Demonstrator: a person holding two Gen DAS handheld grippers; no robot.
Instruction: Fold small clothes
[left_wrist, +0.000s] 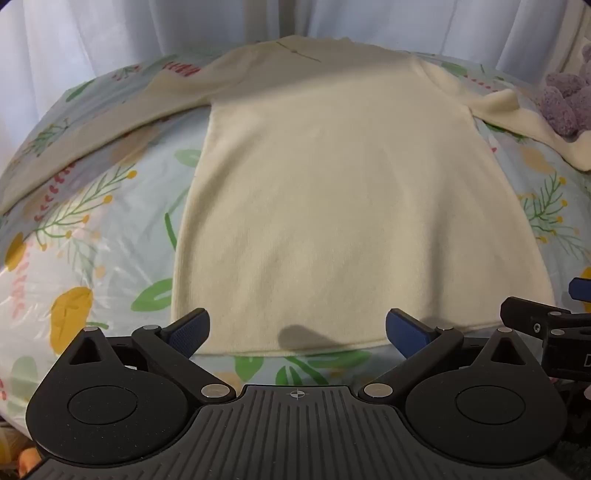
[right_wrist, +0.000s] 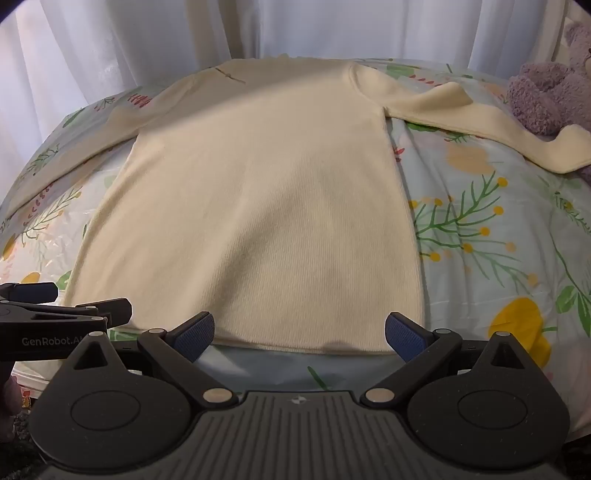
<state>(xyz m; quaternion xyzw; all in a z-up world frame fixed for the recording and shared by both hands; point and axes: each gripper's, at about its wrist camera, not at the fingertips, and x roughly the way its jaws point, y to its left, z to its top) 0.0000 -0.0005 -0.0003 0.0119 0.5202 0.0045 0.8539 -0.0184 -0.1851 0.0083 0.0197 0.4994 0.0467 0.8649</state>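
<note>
A cream long-sleeved knit top (left_wrist: 332, 192) lies spread flat on a bed, its hem toward the viewer and its neckline toward the white curtains (left_wrist: 110, 33) at the far side. Both sleeves stretch outward across the floral bedspread (left_wrist: 92, 229); the cuff of the one on the right rests against a purple plush toy (right_wrist: 546, 96).

Two sets of tongs hover side by side, angled downward at the near hem. The left tongs (left_wrist: 297, 330) stand spread wide, their blue pads (left_wrist: 188, 334) poised over the hem's left portion with nothing pinched between them. The right tongs (right_wrist: 299, 332) are likewise spread wide over the hem's right portion, gripping nothing.

Whether any pad touches the fabric cannot be made out. Each tool's edge shows in the other's view.
</note>
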